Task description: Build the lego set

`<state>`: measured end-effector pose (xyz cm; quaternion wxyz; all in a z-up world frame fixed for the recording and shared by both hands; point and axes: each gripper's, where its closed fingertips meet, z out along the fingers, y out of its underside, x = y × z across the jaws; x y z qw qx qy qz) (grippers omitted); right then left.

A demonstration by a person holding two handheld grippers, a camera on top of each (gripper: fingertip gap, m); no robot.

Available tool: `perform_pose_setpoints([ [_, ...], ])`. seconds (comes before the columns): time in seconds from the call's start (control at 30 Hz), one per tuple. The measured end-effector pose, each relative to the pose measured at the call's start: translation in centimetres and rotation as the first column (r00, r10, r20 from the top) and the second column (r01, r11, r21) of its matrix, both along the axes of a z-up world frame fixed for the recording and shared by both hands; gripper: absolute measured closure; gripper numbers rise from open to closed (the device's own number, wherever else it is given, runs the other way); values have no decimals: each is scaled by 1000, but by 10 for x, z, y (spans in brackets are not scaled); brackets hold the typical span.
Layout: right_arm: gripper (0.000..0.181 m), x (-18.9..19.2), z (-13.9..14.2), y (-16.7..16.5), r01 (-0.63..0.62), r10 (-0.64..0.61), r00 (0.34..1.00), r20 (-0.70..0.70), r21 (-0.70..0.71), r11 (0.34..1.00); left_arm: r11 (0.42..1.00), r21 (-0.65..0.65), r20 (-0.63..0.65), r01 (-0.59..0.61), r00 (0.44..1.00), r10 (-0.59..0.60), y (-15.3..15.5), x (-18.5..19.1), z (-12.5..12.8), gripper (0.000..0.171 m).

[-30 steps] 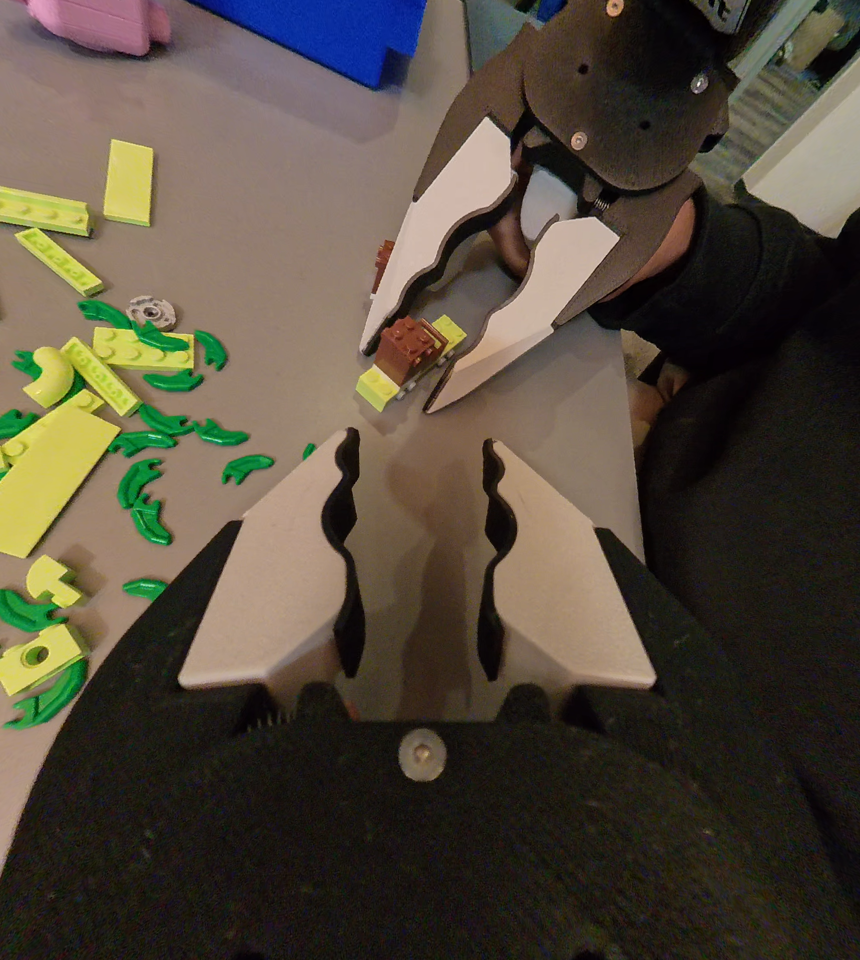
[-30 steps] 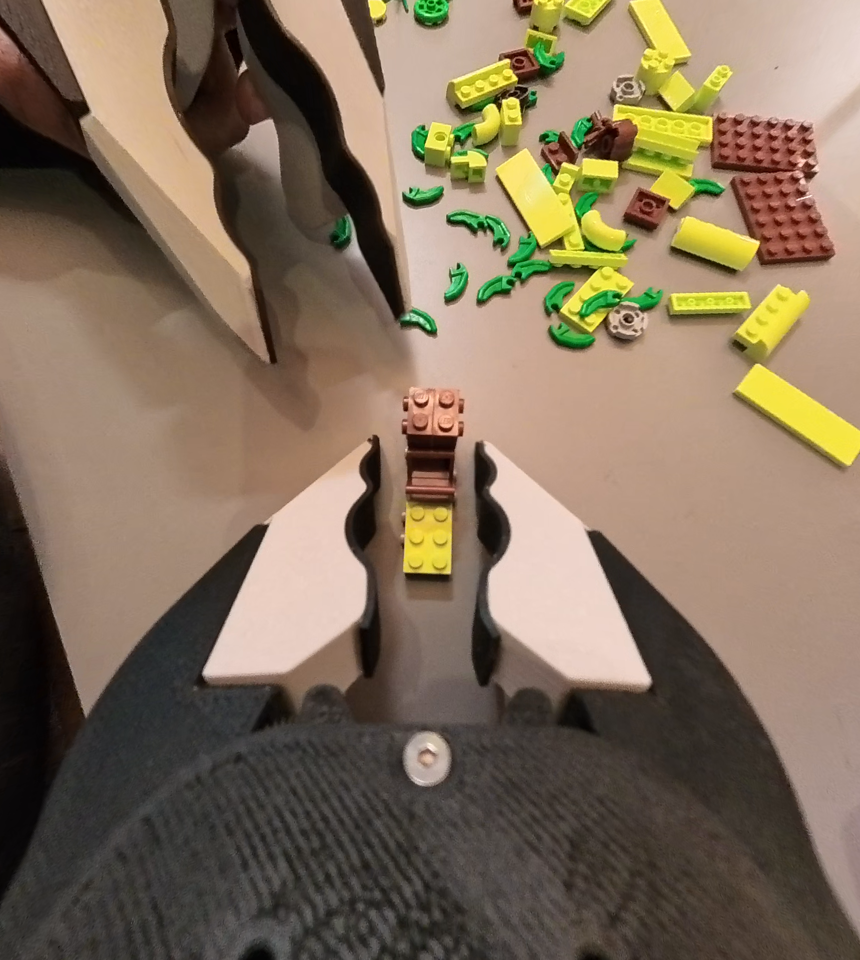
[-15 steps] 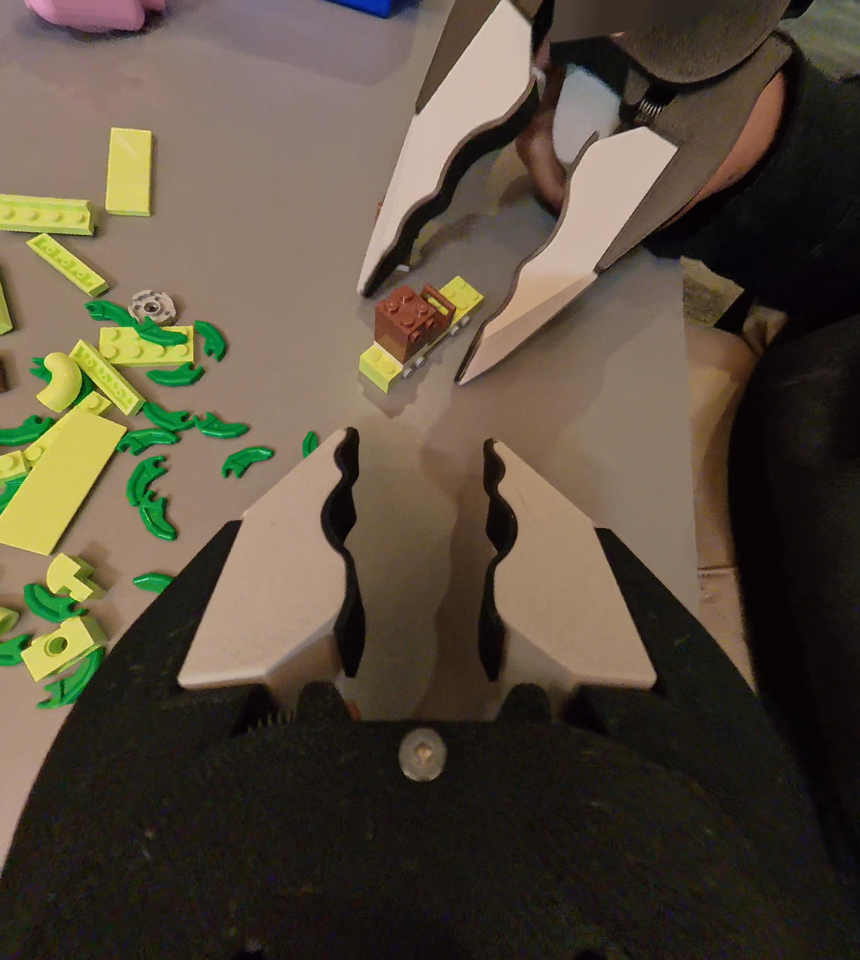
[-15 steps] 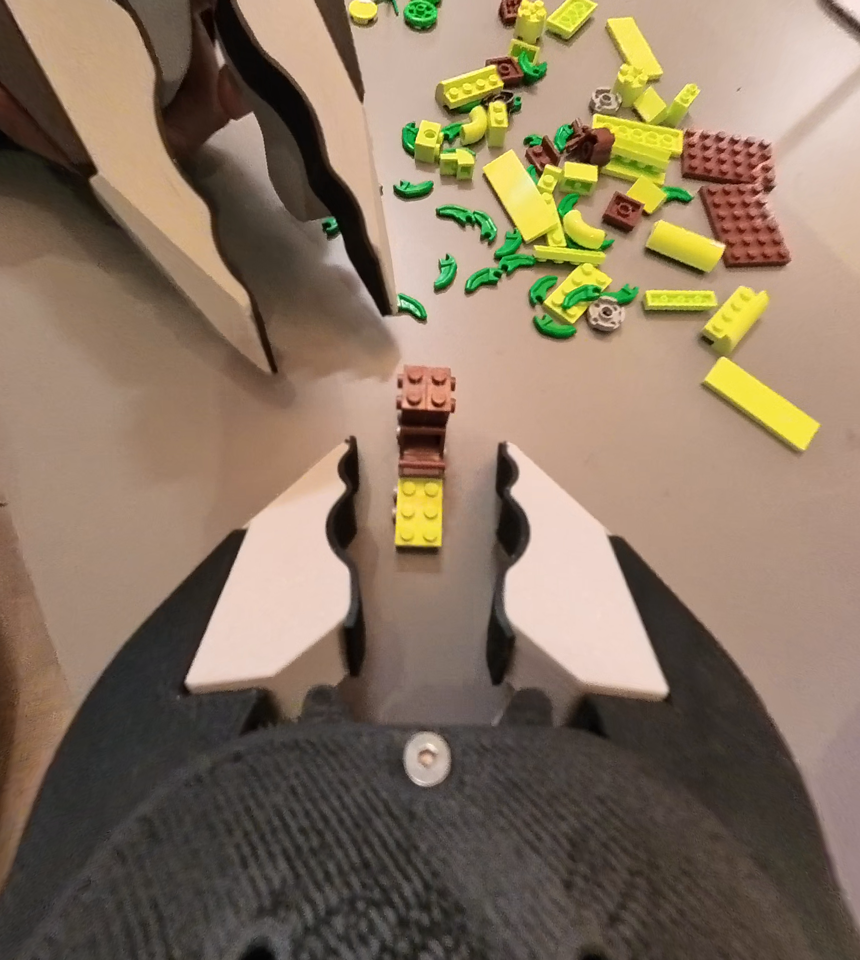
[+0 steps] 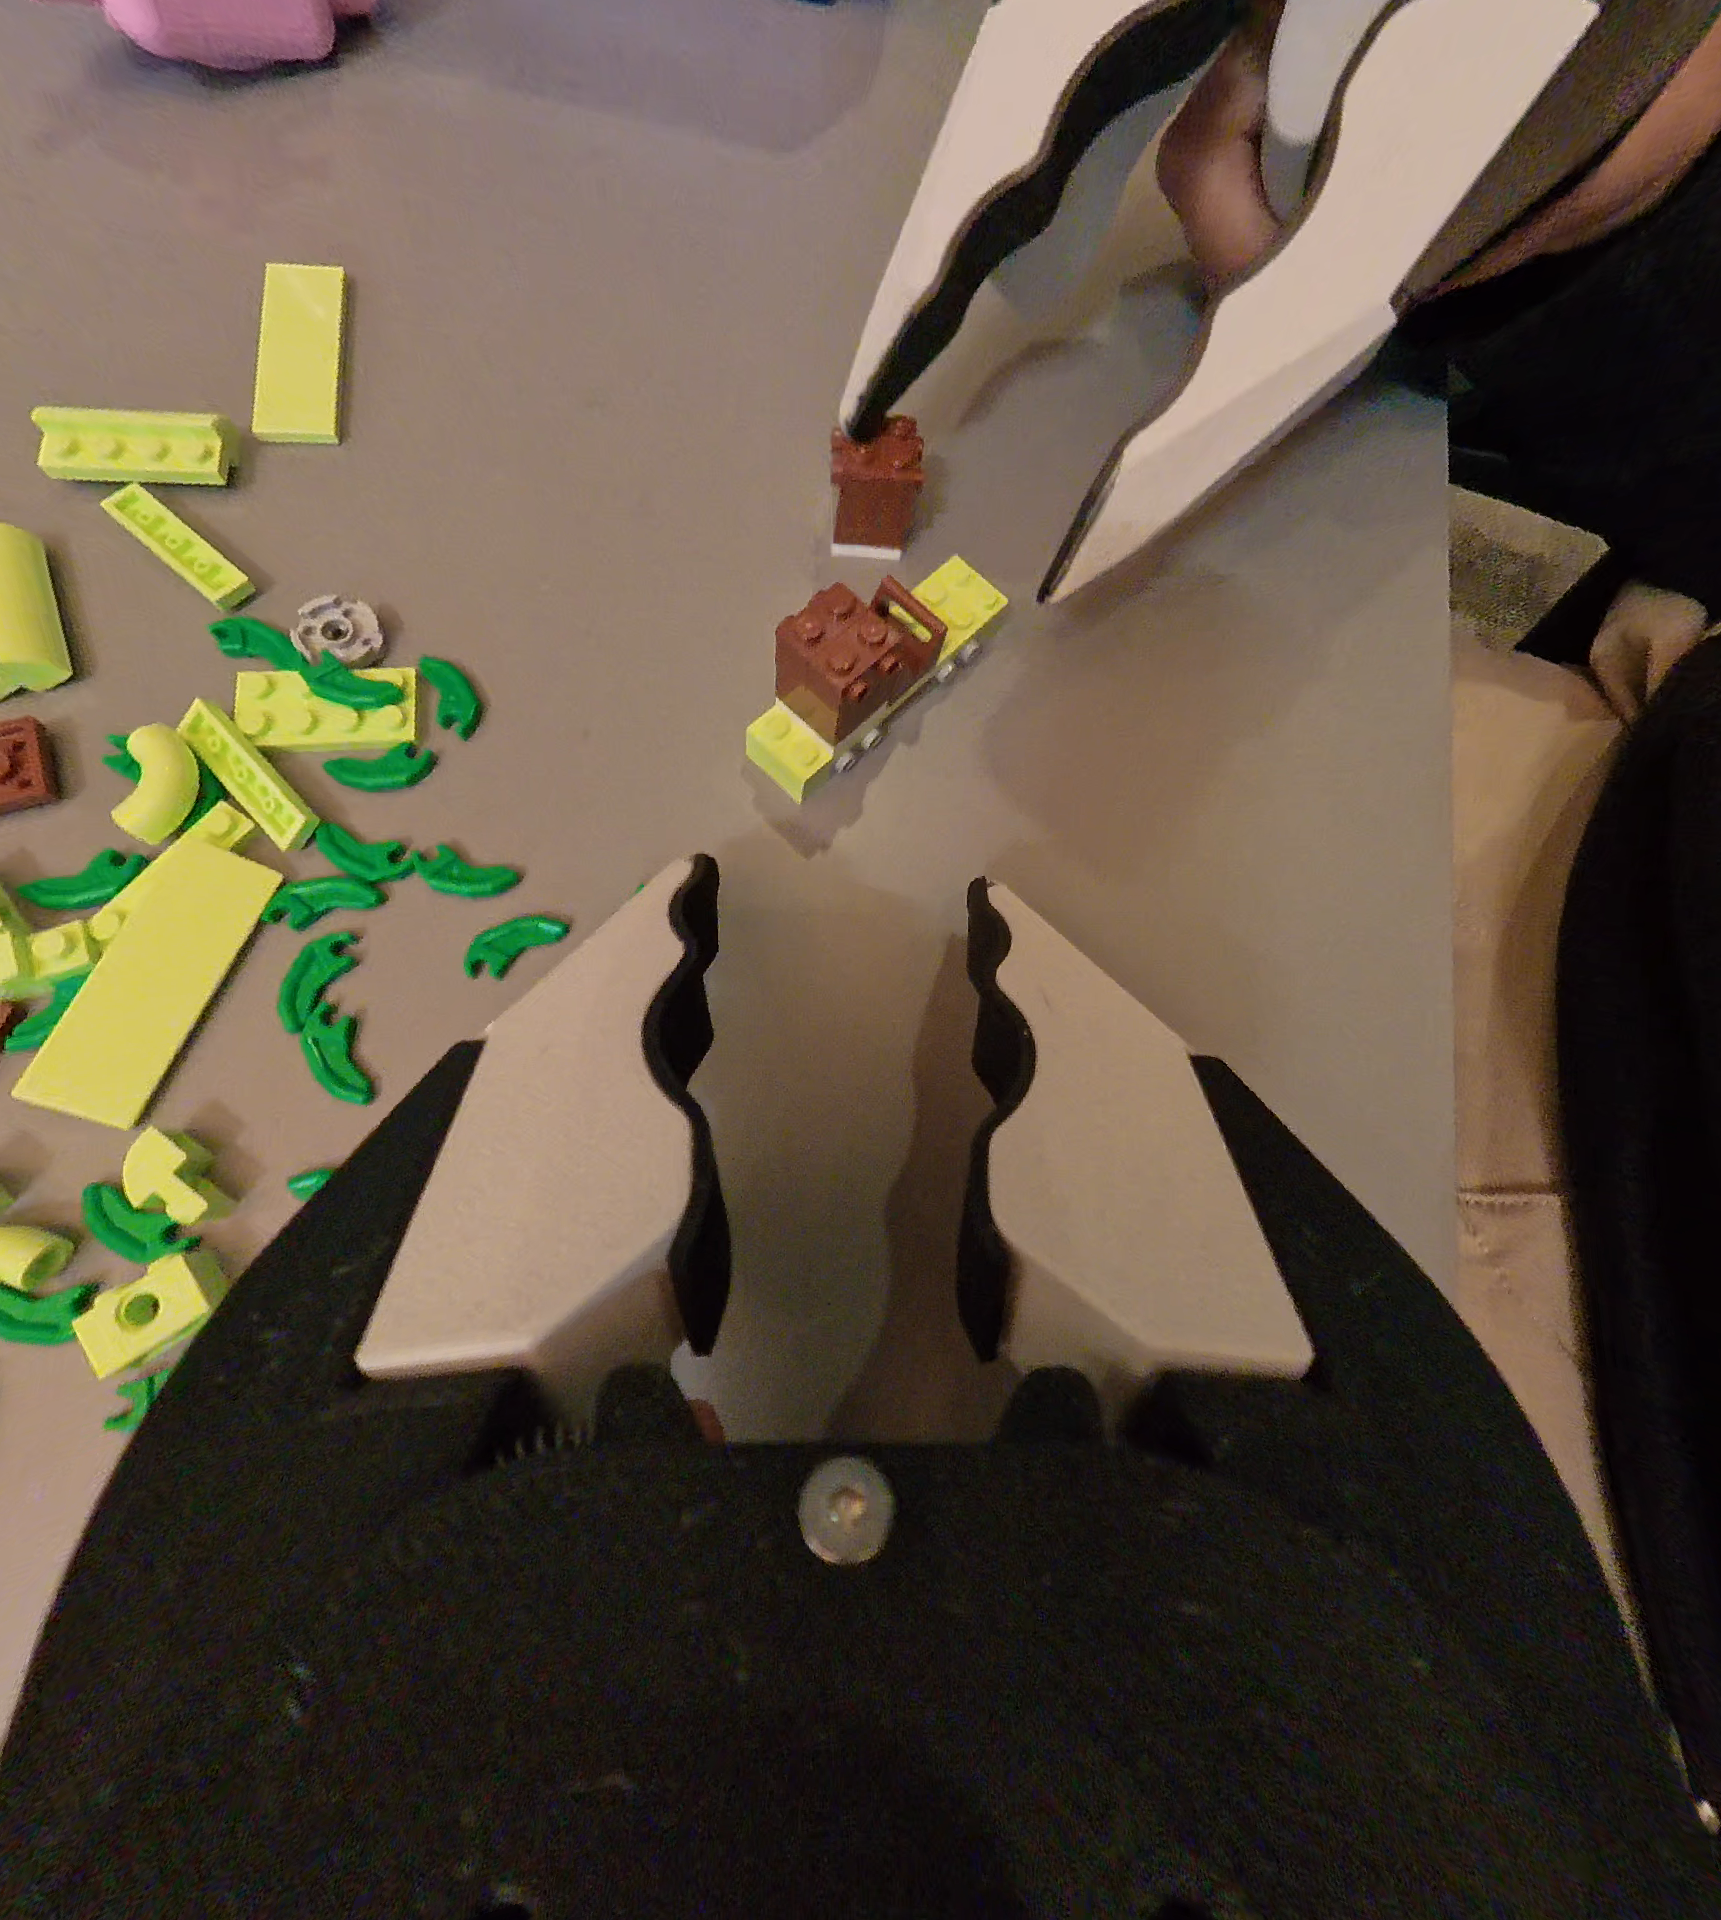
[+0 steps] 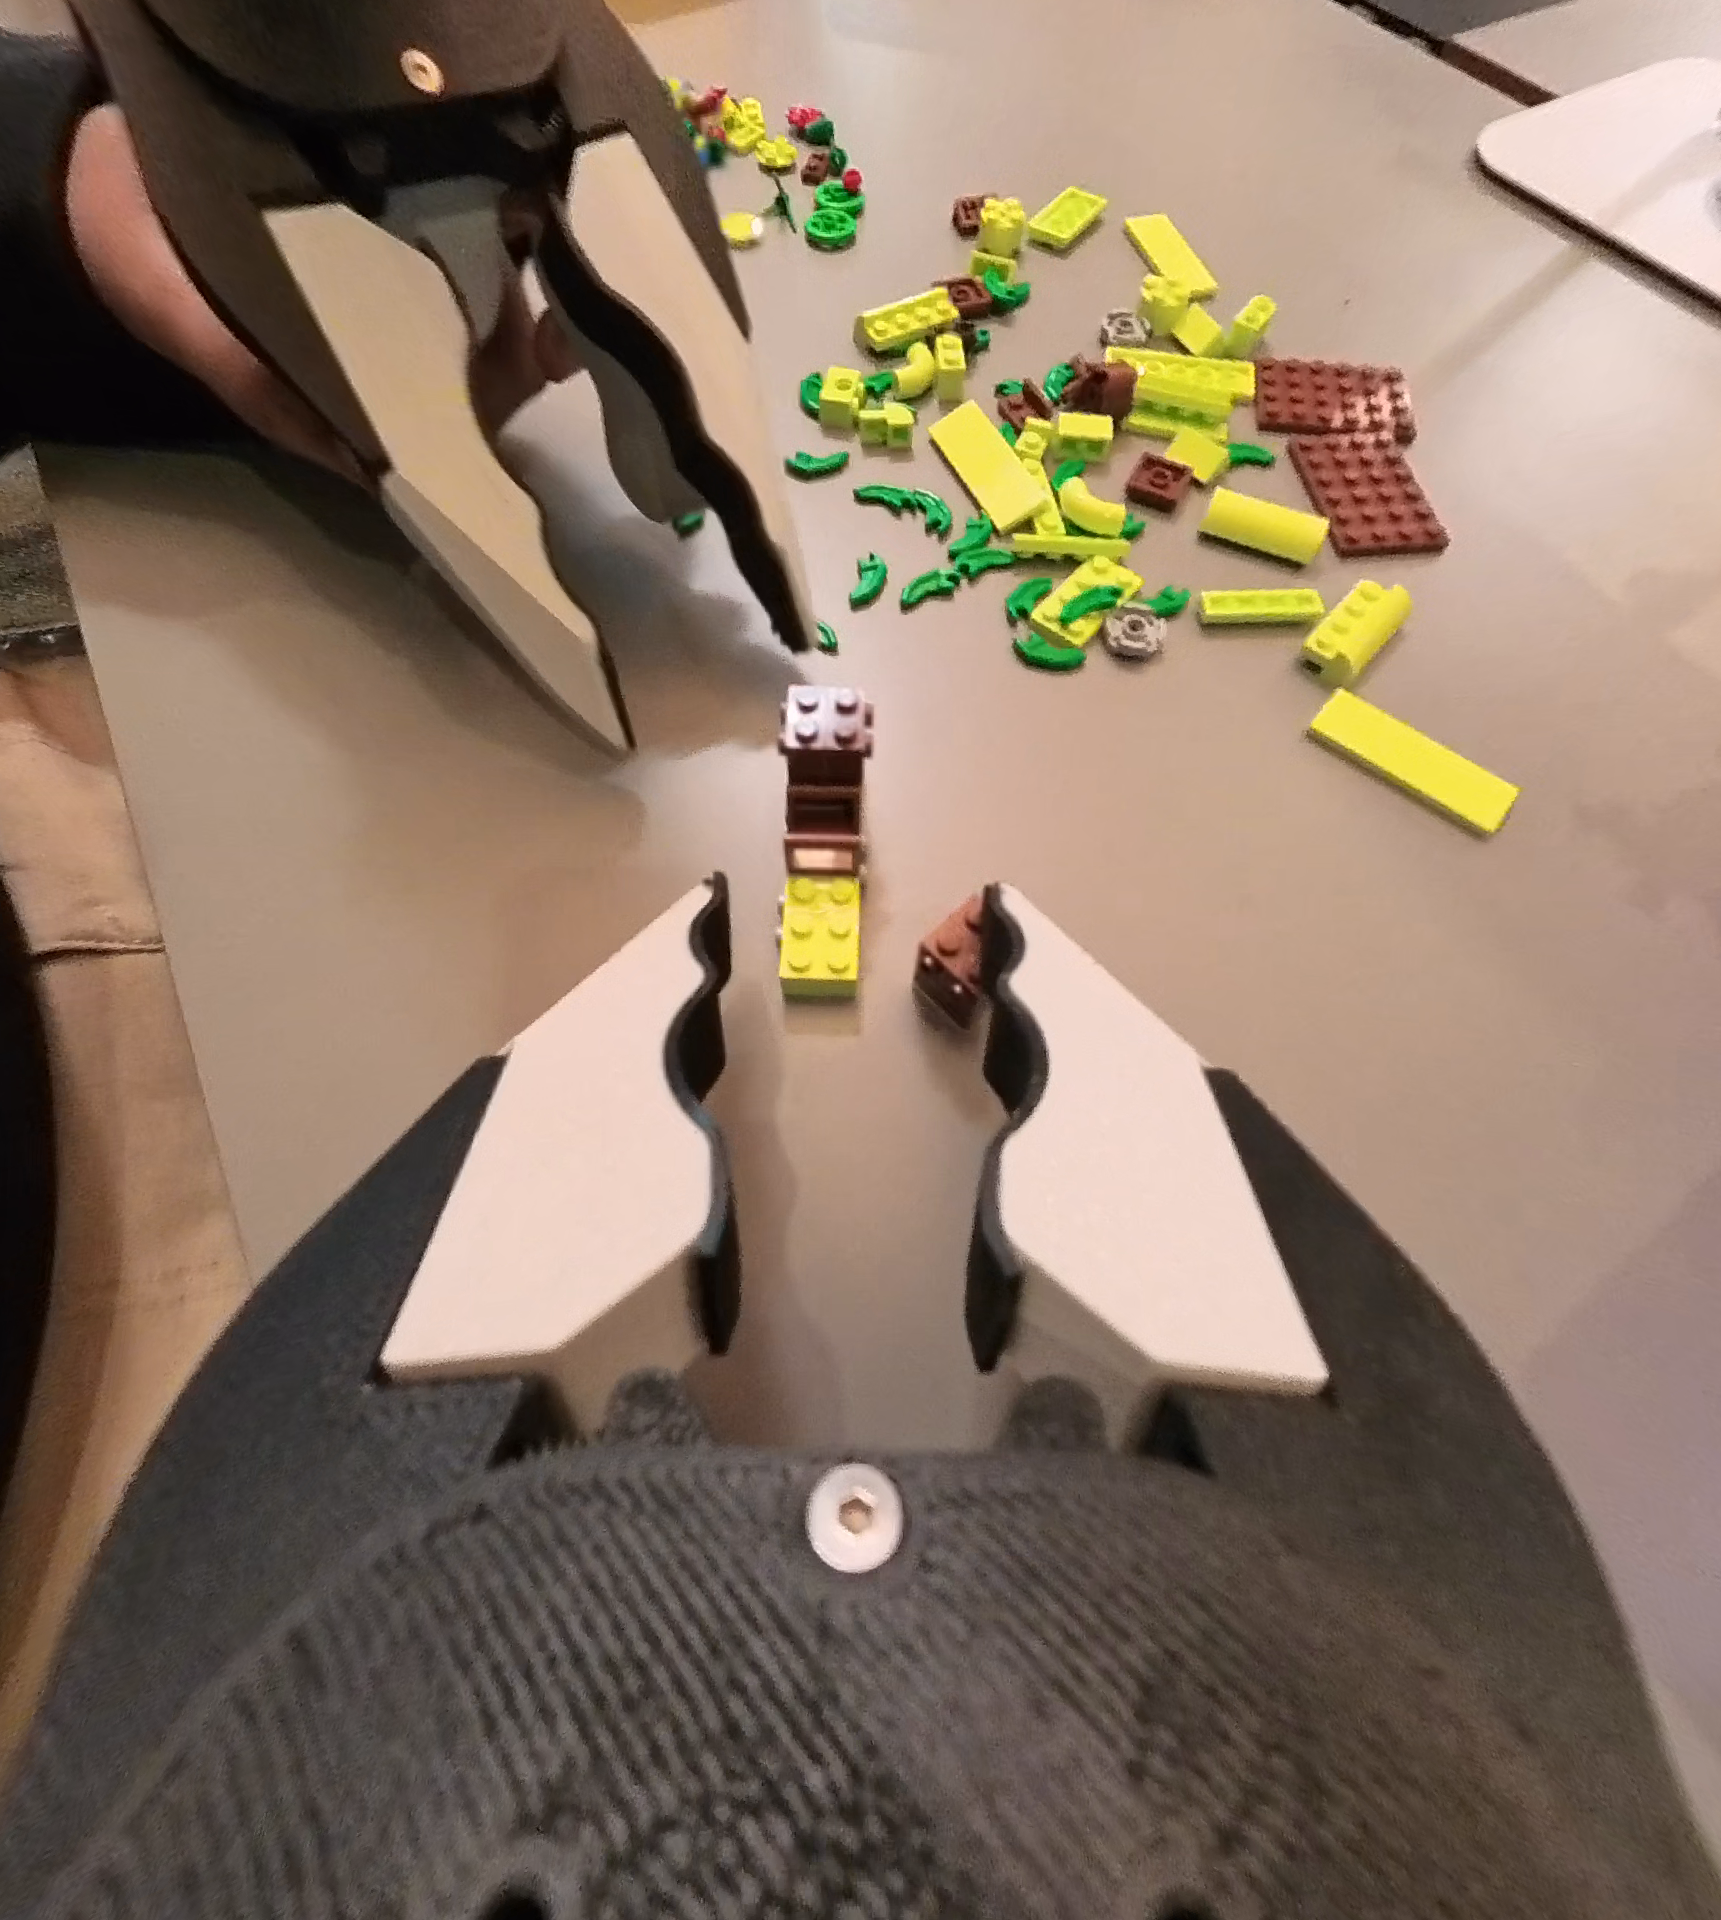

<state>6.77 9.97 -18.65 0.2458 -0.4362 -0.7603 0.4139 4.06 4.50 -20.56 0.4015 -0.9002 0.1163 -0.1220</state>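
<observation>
right hand-held gripper (image 6: 854, 902) backed off assembly (image 6: 823, 831) | both spread, empty | brown brick (image 6: 955, 961) possibly touching fingertip

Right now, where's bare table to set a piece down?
Free: grey tabletop right of the small brown-and-lime brick assembly, bordered by the long flat lime tile; also the strip between the assembly and the near table edge. Crowded: the lime, green and brown loose-piece pile.

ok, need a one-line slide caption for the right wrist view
Open right hand-held gripper behind a small brown-and-lime lego assembly, with a loose brown brick at its right fingertip.
</observation>
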Motion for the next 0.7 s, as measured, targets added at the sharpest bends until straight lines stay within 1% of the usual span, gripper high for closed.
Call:
perform_pose_setpoints([
  [0.1,135,-3,4,-8,-15,16,999,-34,27,1000,1000,16,-9,-5,1000,5,12,0,2,125],
  [0.23,135,-4,7,-1,18,-12,998,-62,103,995,999,32,-11,26,1000,-25,30,4,4,124],
  [0.33,137,-4,12,11,60,-54,996,-71,82,995,997,37,2,63,998,-63,38,11,5,124],
  [0.43,136,-2,8,19,80,-79,997,-13,50,996,996,19,-5,83,997,-83,40,14,2,127],
  [0.53,136,3,0,21,23,-27,999,40,86,996,997,11,-54,80,995,-80,38,14,-1,132],
  [0.63,136,6,-4,24,-71,59,995,76,162,984,997,1,-106,80,991,-79,33,16,-5,136],
  [0.7,136,7,-6,24,-147,126,984,124,171,974,997,5,-124,81,989,-80,30,18,-5,139],
])
